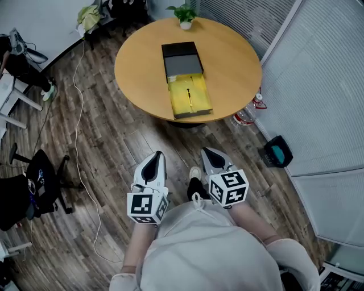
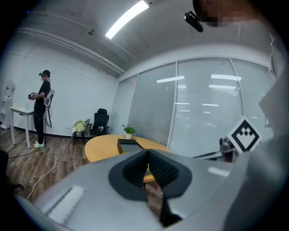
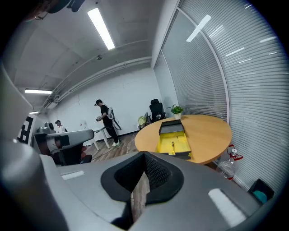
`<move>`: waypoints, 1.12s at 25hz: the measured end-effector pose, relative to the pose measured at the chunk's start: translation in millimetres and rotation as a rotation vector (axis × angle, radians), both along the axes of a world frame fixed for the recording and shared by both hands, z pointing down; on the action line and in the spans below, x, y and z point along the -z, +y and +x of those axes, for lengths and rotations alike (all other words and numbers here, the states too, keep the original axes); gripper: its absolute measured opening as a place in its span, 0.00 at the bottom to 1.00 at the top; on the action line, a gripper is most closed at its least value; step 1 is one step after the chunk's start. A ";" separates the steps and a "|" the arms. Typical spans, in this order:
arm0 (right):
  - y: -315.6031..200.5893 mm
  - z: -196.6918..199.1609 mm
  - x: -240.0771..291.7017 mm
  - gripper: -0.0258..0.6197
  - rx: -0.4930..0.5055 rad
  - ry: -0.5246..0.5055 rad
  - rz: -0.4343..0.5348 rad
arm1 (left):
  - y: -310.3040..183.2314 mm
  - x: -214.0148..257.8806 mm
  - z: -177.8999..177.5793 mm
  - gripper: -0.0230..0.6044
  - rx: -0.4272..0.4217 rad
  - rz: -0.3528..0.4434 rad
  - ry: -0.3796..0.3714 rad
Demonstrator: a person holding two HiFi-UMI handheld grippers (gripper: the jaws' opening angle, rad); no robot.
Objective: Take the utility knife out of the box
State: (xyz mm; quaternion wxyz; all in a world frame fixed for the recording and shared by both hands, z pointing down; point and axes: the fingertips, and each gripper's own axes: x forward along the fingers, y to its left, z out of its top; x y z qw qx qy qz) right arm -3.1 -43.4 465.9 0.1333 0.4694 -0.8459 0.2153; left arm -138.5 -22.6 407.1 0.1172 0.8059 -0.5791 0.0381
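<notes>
A black box (image 1: 182,57) lies open on the round wooden table (image 1: 142,68), with a yellow tray (image 1: 199,102) slid out toward me. A thin dark utility knife (image 1: 190,96) rests in a slot of the yellow tray, also seen as the utility knife (image 3: 173,145) in the right gripper view. My left gripper (image 1: 154,154) and right gripper (image 1: 207,151) are side by side in front of my body, over the wooden floor and short of the table. Both point toward the table, jaws together with nothing between them. The left gripper (image 2: 147,152) and right gripper (image 3: 144,155) show tips touching.
A small potted plant (image 1: 184,16) stands at the table's far edge. A water bottle (image 1: 247,113) and a black bin (image 1: 277,151) sit on the floor by the blinds at right. An office chair (image 1: 40,182) and a cable (image 1: 79,142) are at left. A person (image 2: 43,108) stands far off.
</notes>
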 end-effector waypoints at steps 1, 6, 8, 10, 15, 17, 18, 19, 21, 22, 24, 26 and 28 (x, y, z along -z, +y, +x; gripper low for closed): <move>-17.2 4.2 0.6 0.04 0.008 0.001 -0.003 | -17.1 0.7 5.8 0.05 -0.001 -0.002 -0.004; -101.3 26.4 -1.5 0.04 0.031 0.010 -0.015 | -101.1 -2.2 31.6 0.05 -0.003 -0.019 -0.017; -129.7 31.5 -6.1 0.04 0.034 0.015 -0.025 | -130.2 -9.9 36.3 0.05 -0.001 -0.037 -0.016; -150.8 35.2 -11.9 0.04 0.043 0.023 -0.040 | -152.6 -16.7 40.6 0.05 0.001 -0.053 -0.017; -191.1 45.4 -23.4 0.04 0.050 0.040 -0.068 | -191.4 -26.3 51.7 0.05 0.001 -0.078 -0.016; -206.1 44.4 -33.2 0.04 0.054 0.045 -0.103 | -203.4 -34.2 50.8 0.05 0.005 -0.099 -0.014; -211.6 42.5 -38.7 0.04 0.059 0.042 -0.131 | -208.7 -38.7 49.3 0.05 0.009 -0.110 -0.012; -216.2 39.9 -43.6 0.04 0.064 0.036 -0.158 | -213.9 -43.0 47.1 0.05 0.013 -0.120 -0.009; -224.7 33.4 -51.0 0.04 0.071 0.033 -0.193 | -224.5 -50.6 41.0 0.05 0.021 -0.138 0.000; -229.7 30.4 -54.4 0.04 0.071 0.041 -0.201 | -230.2 -54.6 37.7 0.05 0.021 -0.147 0.005; -240.9 25.7 -62.4 0.04 0.066 0.064 -0.213 | -242.4 -63.1 32.3 0.05 0.015 -0.163 0.010; -252.2 21.4 -70.8 0.04 0.061 0.086 -0.229 | -255.8 -70.3 27.7 0.05 0.004 -0.176 0.013; -264.3 17.4 -79.0 0.04 0.054 0.117 -0.245 | -271.0 -76.7 23.3 0.05 -0.011 -0.185 0.017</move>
